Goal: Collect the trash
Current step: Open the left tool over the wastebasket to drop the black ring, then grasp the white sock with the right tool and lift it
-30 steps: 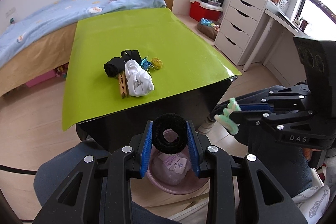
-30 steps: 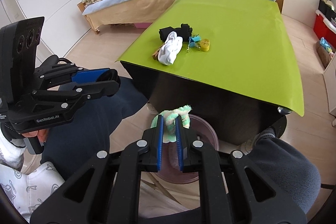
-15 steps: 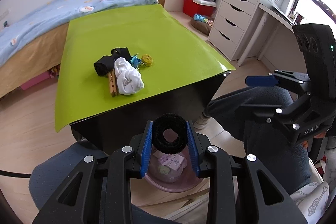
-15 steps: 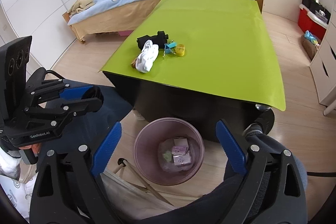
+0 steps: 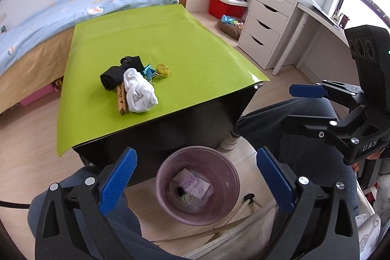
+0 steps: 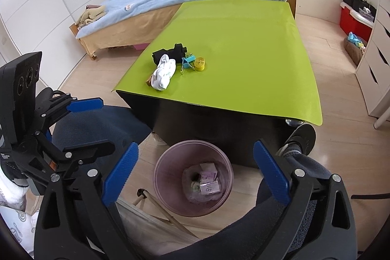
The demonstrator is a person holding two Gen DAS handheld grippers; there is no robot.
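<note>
Both sets of jaws stand wide apart and hold nothing. The left gripper (image 5: 196, 177) hangs over the pink bin (image 5: 226, 208) on the floor at the near edge of the table, and the right gripper (image 6: 196, 172) hangs over the same bin (image 6: 168, 196) from the other side, so the 2 tools flank it.

Inside the bin lie small paper packets (image 5: 195, 185), a dark scrap and a pale greenish scrap; what each of these is cannot be told for certain. That suggests part of the collecting is done.

On the green table top (image 5: 190, 40) a small pile remains: a rolled black sock (image 5: 114, 78), a bunched white sock (image 5: 140, 91), wooden clothespins (image 5: 121, 102) touching the white sock, blue binder clips (image 5: 148, 71) and a yellow tape roll (image 5: 163, 70) just beside them. Which of these count as trash is a judgement; the socks and clips look more like things to keep, so little trash may be left.

The next move likely calls for lifting 1 gripper back up to the pile, well apart from the bin, and picking a single piece without dragging its neighbours.
</note>
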